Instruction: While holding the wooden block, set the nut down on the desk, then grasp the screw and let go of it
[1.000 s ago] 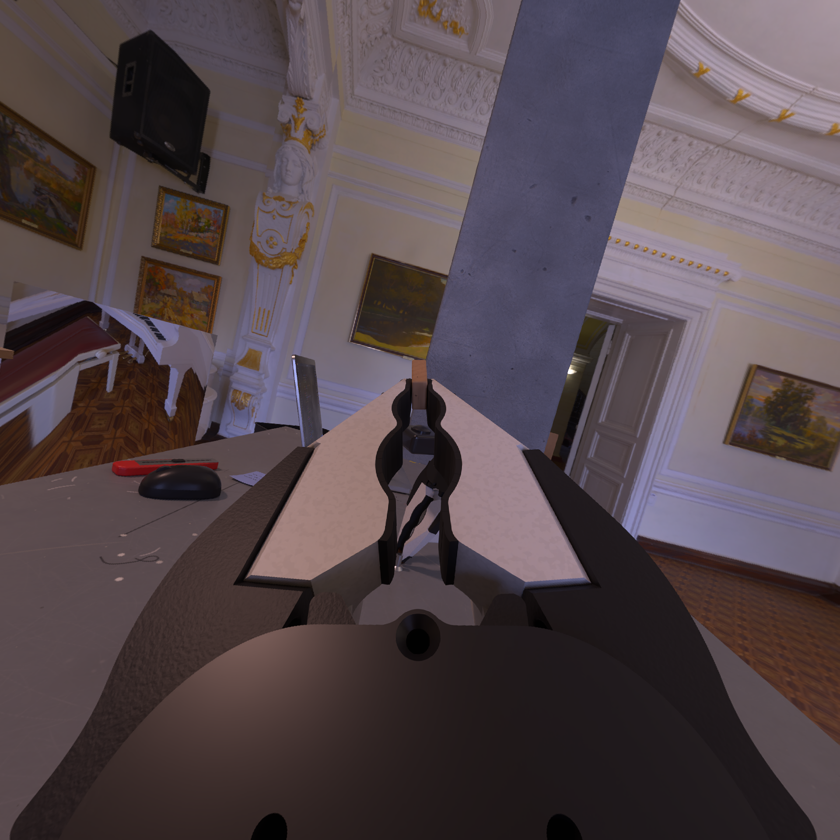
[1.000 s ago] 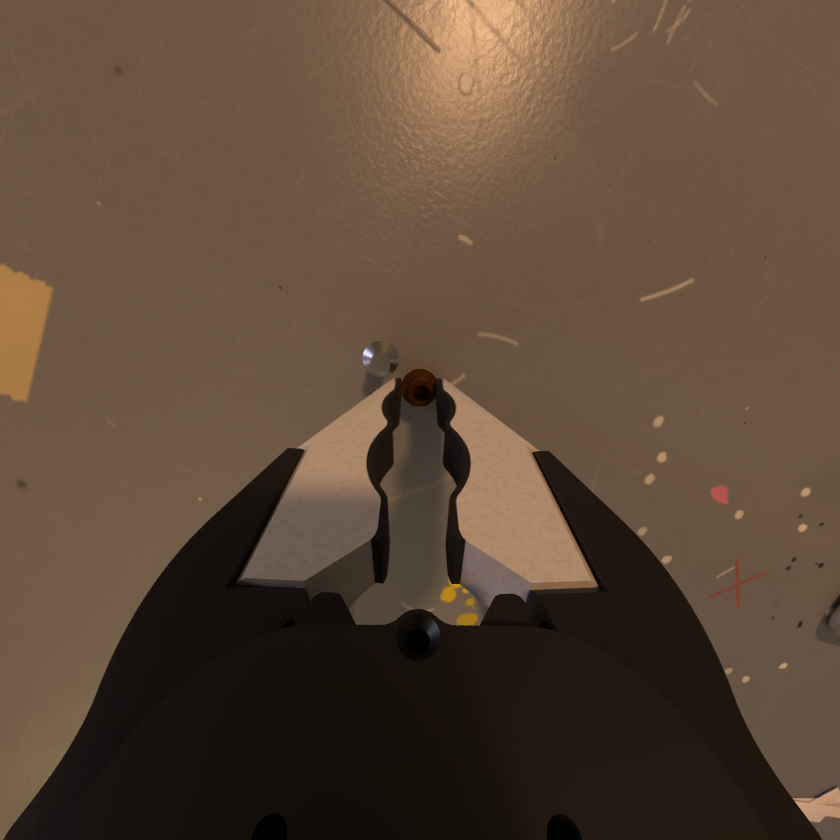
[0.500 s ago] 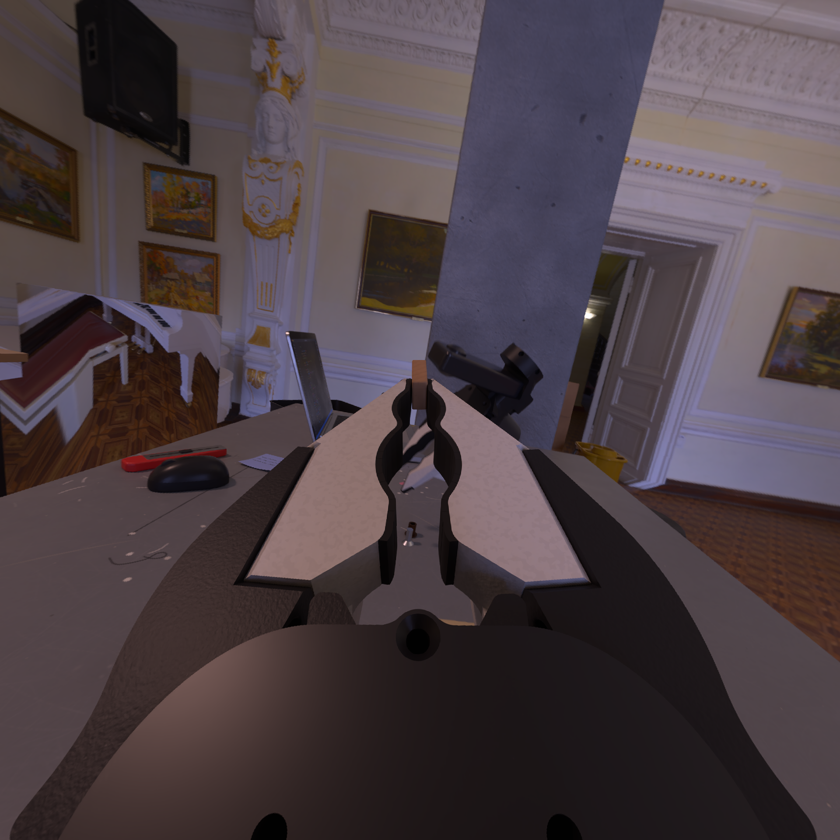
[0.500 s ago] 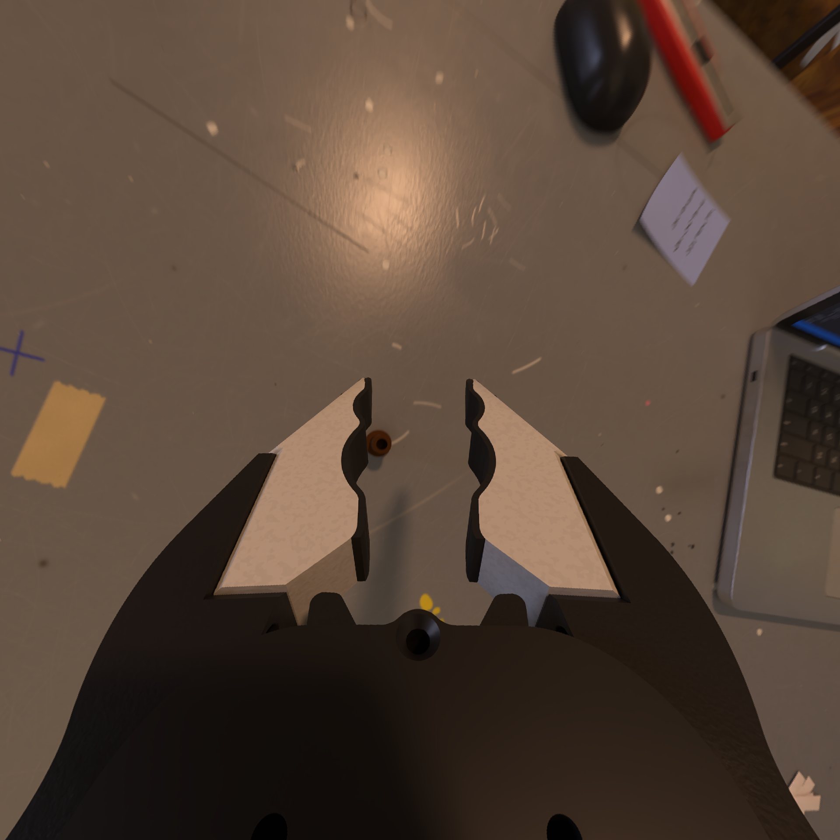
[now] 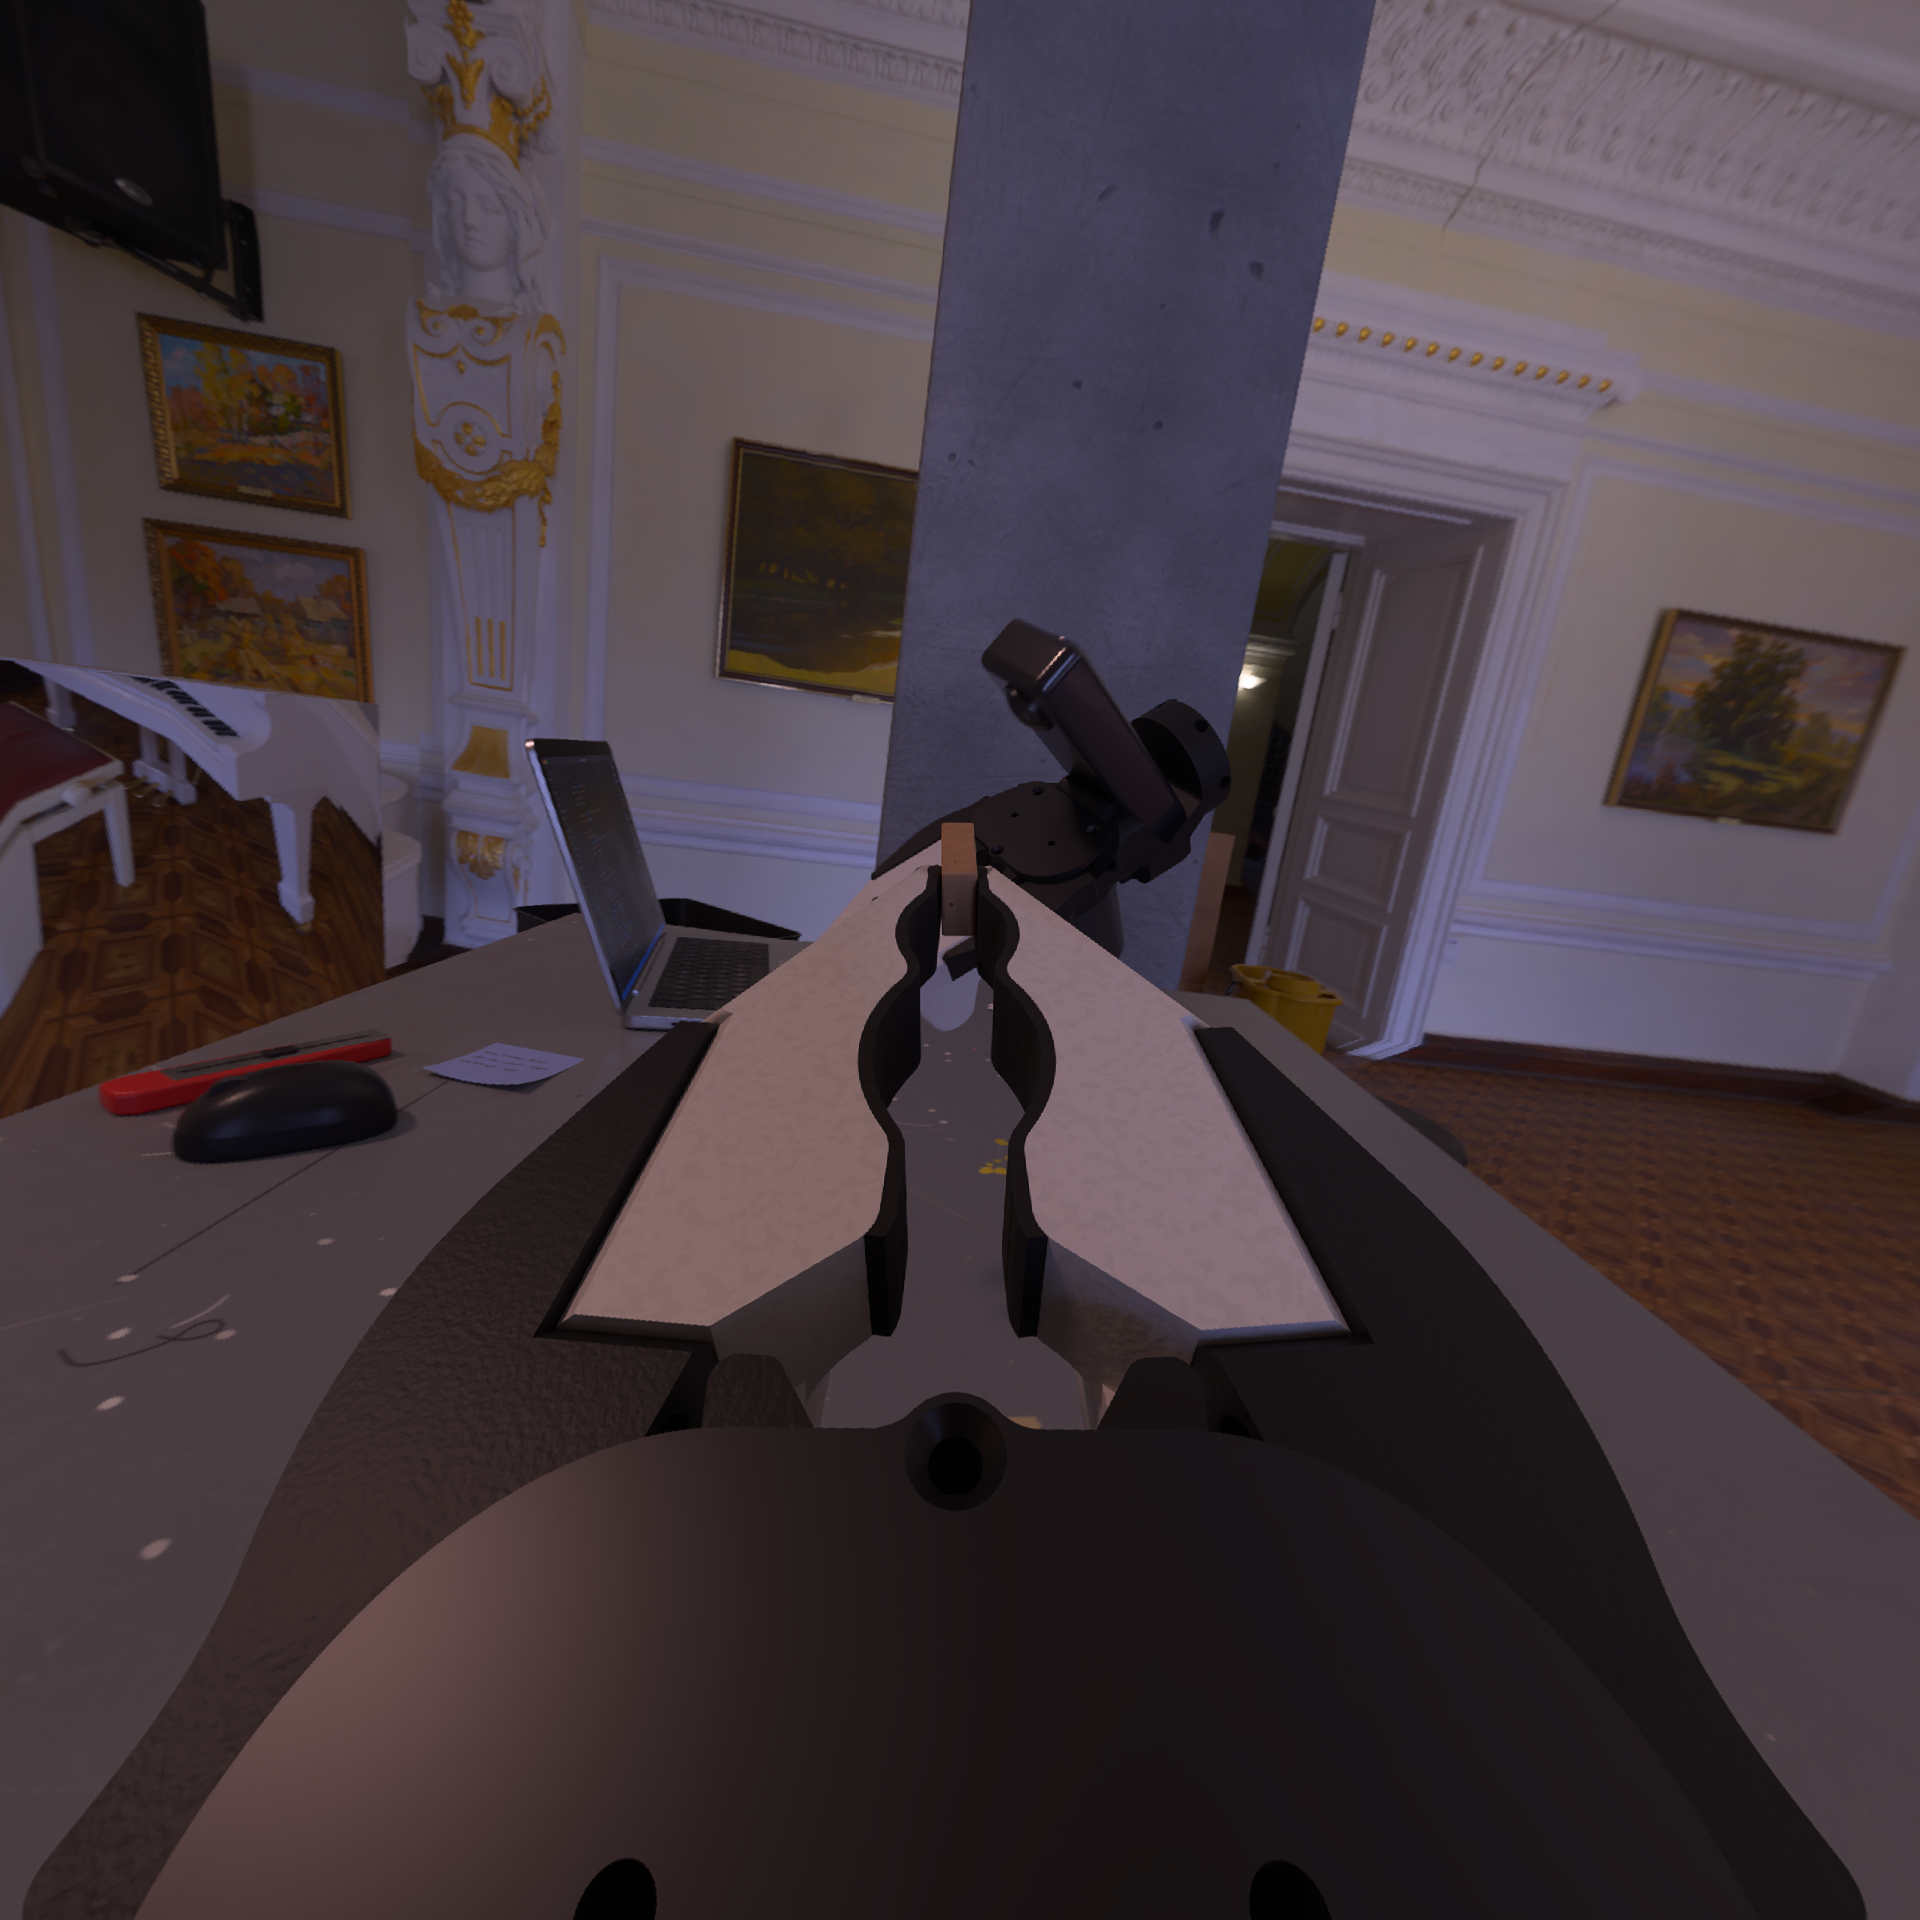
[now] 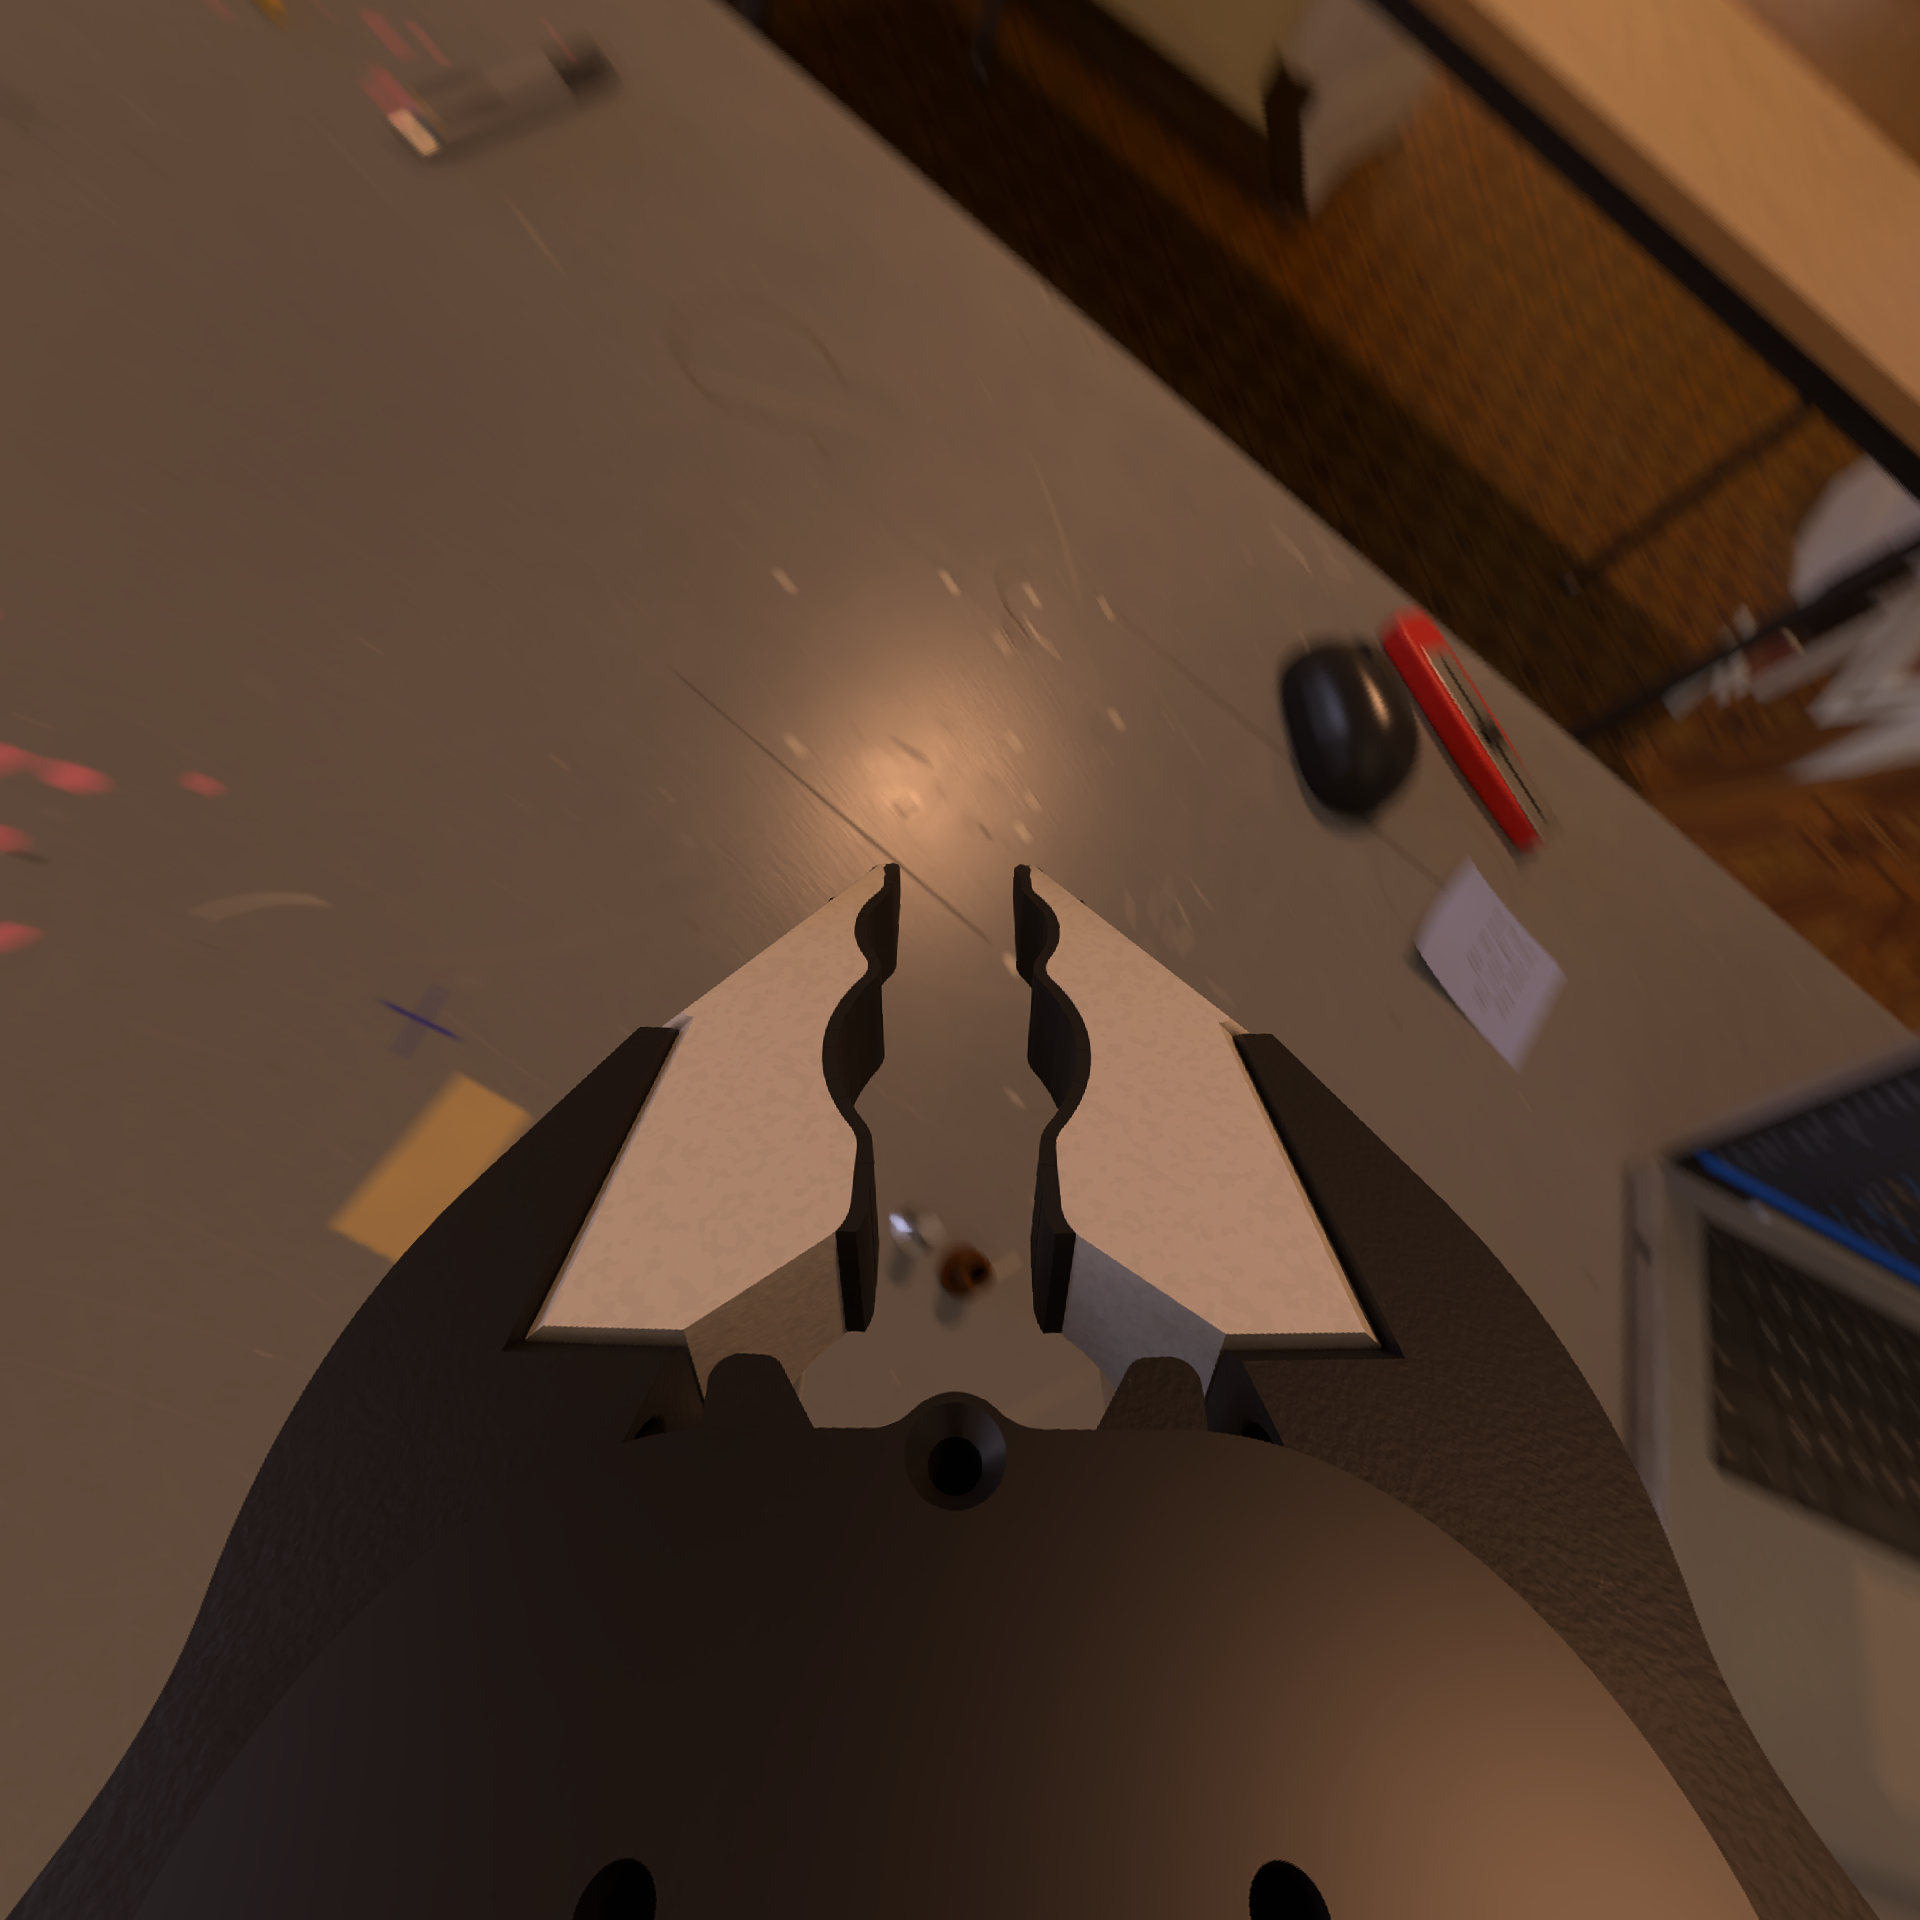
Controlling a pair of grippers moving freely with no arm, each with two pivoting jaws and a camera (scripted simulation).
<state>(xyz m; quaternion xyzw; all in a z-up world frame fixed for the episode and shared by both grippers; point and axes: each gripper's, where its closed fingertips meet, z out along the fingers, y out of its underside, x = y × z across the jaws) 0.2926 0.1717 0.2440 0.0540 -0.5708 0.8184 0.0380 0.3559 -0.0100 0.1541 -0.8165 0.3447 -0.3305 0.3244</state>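
Two small parts lay on the grey desk [image 6: 520, 520]: a brown round nut [image 6: 962, 1268] and, just left of it, a silvery metal screw [image 6: 909, 1233]. We judged the screw light, stiff and slippery, best pinched across its shank. Right gripper [image 6: 956, 883], fingers parted and empty, above the nut; left gripper [image 5: 956, 883] clamped on the tan wooden block [image 5: 958, 878].

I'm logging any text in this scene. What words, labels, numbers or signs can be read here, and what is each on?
No text here is readable.
White paper note: lines of writing, too small to read.
Laptop screen: rows of text, too small to read.
Red tool: strip markings, too small to read.
Blue cross on the desk: a blurred drawn mark, no letters.
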